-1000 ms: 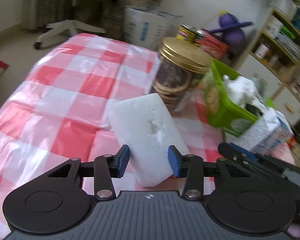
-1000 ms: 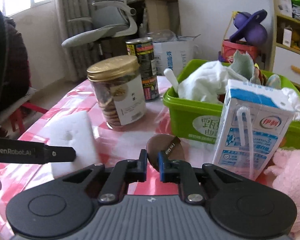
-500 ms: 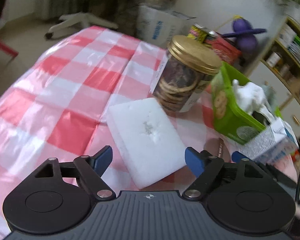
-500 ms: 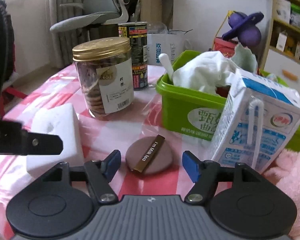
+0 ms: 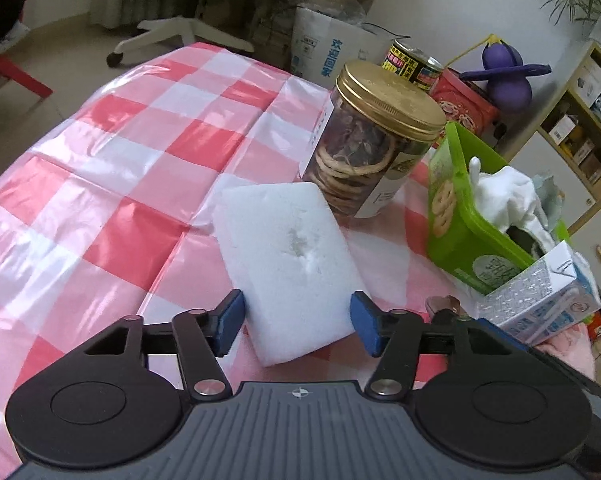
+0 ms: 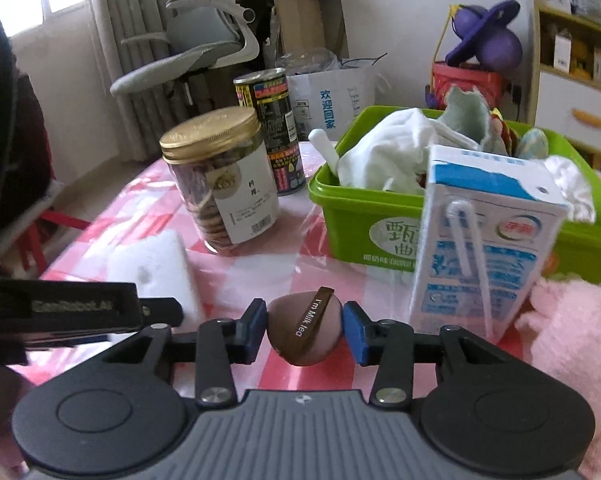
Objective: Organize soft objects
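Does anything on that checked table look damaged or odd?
Yes: the white sponge lying flat by the biscuit jar has a small torn pit in the middle of its top face. The green tub is overflowing with cloths.

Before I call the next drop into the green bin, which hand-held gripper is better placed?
Right, probably. The right hand-held gripper has just been closing on the brown puff, near the green bin. The left hand-held gripper only straddles the white sponge, farther off.

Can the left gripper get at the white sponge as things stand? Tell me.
Probably yes. The left gripper has just been closing, and the white sponge lies flat on the checked tablecloth with its near end between the jaws. Nothing blocks it; the cookie jar stands beyond.
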### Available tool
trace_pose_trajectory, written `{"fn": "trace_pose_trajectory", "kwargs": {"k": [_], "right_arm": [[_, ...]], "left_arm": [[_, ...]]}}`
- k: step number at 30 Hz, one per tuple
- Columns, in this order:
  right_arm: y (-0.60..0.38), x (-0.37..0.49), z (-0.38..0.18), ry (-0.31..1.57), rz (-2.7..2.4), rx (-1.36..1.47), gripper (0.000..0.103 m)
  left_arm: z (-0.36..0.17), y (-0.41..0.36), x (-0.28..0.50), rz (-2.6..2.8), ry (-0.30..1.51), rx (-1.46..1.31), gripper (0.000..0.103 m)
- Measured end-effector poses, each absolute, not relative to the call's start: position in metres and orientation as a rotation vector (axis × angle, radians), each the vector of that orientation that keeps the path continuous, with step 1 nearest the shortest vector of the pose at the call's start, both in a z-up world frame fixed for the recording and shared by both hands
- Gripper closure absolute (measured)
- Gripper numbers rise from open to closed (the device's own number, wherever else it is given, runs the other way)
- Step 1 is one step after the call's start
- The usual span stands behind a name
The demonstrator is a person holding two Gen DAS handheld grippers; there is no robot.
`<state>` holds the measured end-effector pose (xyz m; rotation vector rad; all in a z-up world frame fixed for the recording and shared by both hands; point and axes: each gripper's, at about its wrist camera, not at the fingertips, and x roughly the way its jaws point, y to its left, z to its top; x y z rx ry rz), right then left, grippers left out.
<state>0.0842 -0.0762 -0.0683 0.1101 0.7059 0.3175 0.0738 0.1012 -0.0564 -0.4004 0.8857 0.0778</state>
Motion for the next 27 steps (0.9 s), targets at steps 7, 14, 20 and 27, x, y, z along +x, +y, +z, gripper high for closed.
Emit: {"fn": "trace_pose_trajectory", "kwargs": {"k": [7,14,20,27], "right_arm": [[-0.104,0.071,-0.045,0.717,0.364,0.295,0.087],[-0.133,0.060,-0.029,0.722,0.392,0.448,0.087],[-0.155,0.050,-0.016,0.695,0.396,0.487,0.087],[-0.178,0.049,-0.004,0.644,0.386,0.559,0.087]], "left_arm": [[-0.049,0.104,0.066,0.047,0.896,-0.418,0.061],[-0.047,0.111,0.057,0.028,0.918,-0.537,0.071],[-0.046,0.110,0.054,-0.011,0.929,-0.613,0.076],[-0.031,0.101,0.051,-0.043,0.901,-0.620,0.076]]}}
